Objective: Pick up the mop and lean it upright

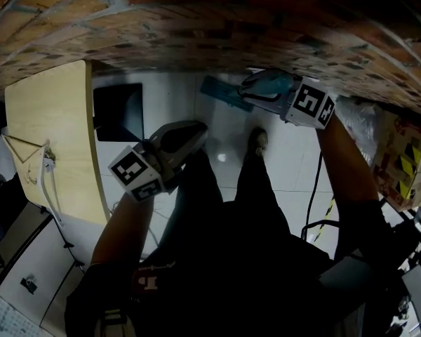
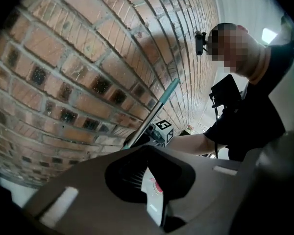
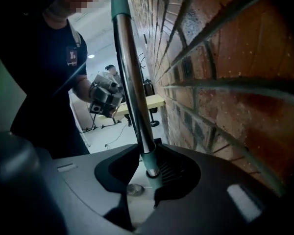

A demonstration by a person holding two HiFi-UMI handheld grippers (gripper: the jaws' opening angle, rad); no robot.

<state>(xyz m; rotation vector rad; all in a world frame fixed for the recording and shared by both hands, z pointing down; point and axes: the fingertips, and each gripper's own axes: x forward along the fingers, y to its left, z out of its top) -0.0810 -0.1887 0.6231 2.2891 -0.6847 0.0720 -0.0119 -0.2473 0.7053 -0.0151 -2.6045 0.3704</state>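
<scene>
Right gripper (image 3: 149,180): clenched on the mop handle (image 3: 130,77), with the jaws about half apart. The handle runs up out of the jaw opening.
Grip point: on the handle where the bare metal tube meets a teal sleeve.
Left gripper (image 2: 148,180): jaws closed together, nothing between them. It touches nothing and is held apart from the mop, in front of the person's legs.
Mop position: the handle stands steeply upright, just beside the brick wall (image 3: 210,82) and running along it. Whether the top of the handle touches the brick cannot be told.
Mop head (image 1: 223,93): teal, on the white floor (image 1: 175,90) at the foot of the wall, just beside the right gripper in the head view.
Edge, far side: the brick wall closes off the whole far side, with the right gripper near it.
Edge, left: a wooden table (image 1: 52,132) stands well apart from the left gripper. A black flat panel (image 1: 119,111) lies on the floor between the table and the mop head.
Edge, right: a cardboard box (image 1: 407,156) with clutter, and a cable (image 1: 314,188) hanging near the right arm.
Open room: bare floor lies between the two grippers and around the person's shoe (image 1: 258,140).
</scene>
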